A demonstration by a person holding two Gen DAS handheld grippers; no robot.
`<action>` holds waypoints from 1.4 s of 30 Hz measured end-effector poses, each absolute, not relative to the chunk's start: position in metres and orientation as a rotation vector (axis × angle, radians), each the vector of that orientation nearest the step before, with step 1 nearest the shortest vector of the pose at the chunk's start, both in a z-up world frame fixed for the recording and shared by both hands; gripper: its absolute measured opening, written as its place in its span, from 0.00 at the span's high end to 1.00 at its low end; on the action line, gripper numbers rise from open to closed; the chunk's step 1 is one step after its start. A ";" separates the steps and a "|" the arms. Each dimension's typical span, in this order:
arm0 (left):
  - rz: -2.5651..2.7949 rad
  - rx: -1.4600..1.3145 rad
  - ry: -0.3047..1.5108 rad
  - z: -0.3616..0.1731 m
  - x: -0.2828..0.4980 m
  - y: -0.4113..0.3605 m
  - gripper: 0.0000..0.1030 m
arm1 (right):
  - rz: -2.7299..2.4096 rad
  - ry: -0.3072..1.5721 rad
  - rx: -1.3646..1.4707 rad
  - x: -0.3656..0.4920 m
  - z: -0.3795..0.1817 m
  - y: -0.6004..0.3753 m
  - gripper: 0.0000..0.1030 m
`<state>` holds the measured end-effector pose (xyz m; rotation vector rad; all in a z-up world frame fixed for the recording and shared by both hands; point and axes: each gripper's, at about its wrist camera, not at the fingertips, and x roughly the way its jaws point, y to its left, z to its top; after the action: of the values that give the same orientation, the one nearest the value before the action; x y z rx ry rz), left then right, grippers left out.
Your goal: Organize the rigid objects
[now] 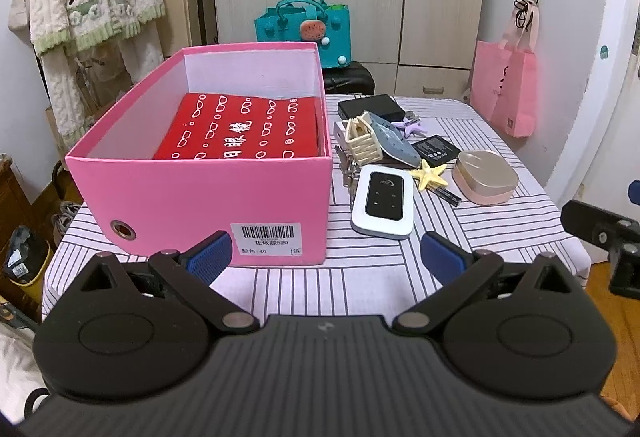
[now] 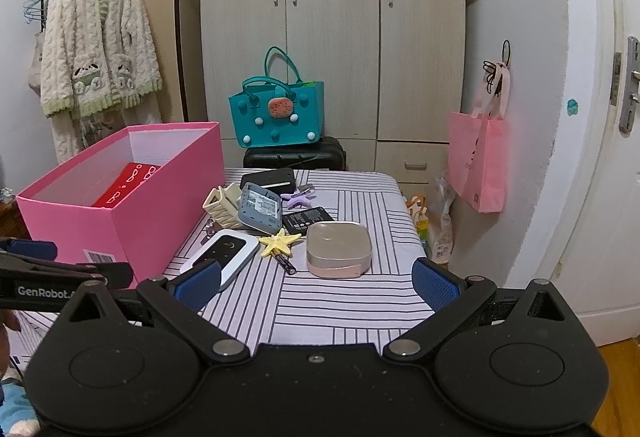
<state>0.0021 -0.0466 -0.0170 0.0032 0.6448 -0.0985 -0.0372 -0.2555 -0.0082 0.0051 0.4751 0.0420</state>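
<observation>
Step in hand: judging by the layout, the sorting is at an early stage; only a red printed box (image 1: 240, 131) lies in the pink shoe box (image 1: 200, 193), and the loose items are all on the striped tablecloth (image 1: 360, 285).
Left gripper (image 1: 326, 251): released, blue pads spread wide, nothing between them; it hangs above the near table edge, facing the gap between the pink shoe box's front right corner and the white pocket router (image 1: 383, 205).
Right gripper (image 2: 316, 281): also released and empty, pads wide apart, hovering over bare cloth near the table's front, pointed toward the gold-lidded case (image 2: 339, 249).
Clutter, near row: white pocket router just right of the pink shoe box; yellow starfish clip (image 1: 432, 175) beside it, with a small dark battery (image 1: 448, 195) at its foot; gold-lidded case to the right, a little apart.
Clutter, far row: cream claw hair clip (image 1: 362, 141), a grey-blue device cover (image 1: 394, 141) leaning against it, a flat black battery pack (image 1: 436, 151), a lilac hair clip (image 1: 412, 127), a black box (image 1: 370, 107) at the back. Keys (image 1: 346, 169) peek out beside the shoe box.
Next move, as I judge it: the router is nearest the left gripper and lies flat, so a grasp needs the pads lowered astride its narrow width, then a lift over the box's tall wall.
Caution: the items crowd one another, so neighbours could get nudged.
</observation>
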 end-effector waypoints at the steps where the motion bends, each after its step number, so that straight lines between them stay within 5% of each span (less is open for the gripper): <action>1: -0.098 0.005 0.644 -0.018 0.003 -0.047 0.02 | 0.050 0.476 0.010 -0.036 -0.010 -0.257 0.00; 14: -0.210 -0.037 0.695 -0.003 0.030 -0.035 0.02 | 0.161 0.419 0.000 0.005 -0.021 -0.272 0.00; 20: -0.242 0.153 0.660 0.045 0.040 -0.015 0.02 | 0.168 0.516 -0.046 0.039 -0.036 -0.278 0.00; 36: -0.224 0.324 0.936 0.082 0.137 0.064 0.09 | 0.097 0.787 0.059 0.133 -0.079 -0.291 0.04; 42: -0.163 0.324 0.968 0.062 0.175 0.091 0.09 | 0.073 0.819 0.041 0.149 -0.083 -0.289 0.16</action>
<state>0.1754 0.0907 0.0625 0.3244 0.9676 -0.1633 0.1487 -0.2895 -0.0828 0.0411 0.8192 0.0726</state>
